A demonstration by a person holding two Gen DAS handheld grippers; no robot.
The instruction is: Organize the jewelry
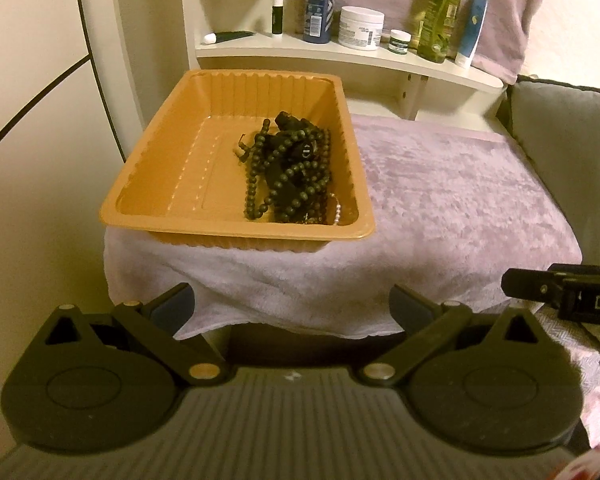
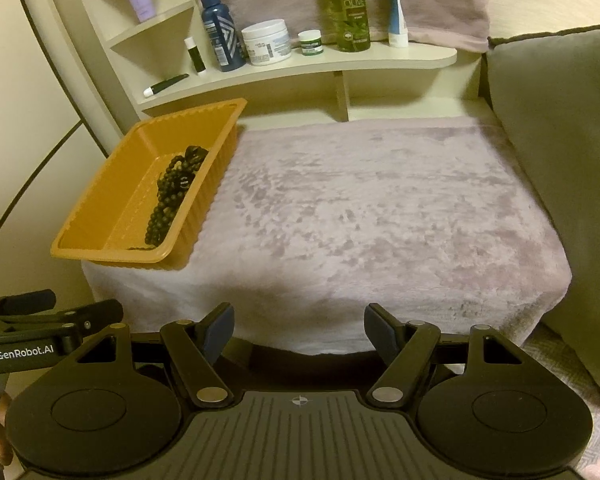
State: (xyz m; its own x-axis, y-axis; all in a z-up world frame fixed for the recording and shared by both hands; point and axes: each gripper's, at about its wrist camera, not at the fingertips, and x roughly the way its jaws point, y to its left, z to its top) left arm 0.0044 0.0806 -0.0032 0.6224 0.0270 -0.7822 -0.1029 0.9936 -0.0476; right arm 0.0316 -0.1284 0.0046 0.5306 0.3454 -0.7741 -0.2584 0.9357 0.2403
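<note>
Your left gripper and right gripper hang wide, empty, short of the tray; beads pooled inside for sorting.

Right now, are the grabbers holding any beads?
No. The left gripper and right gripper are both open and empty. The beads lie in the orange tray.

one tray, two jars, four bottles
</note>
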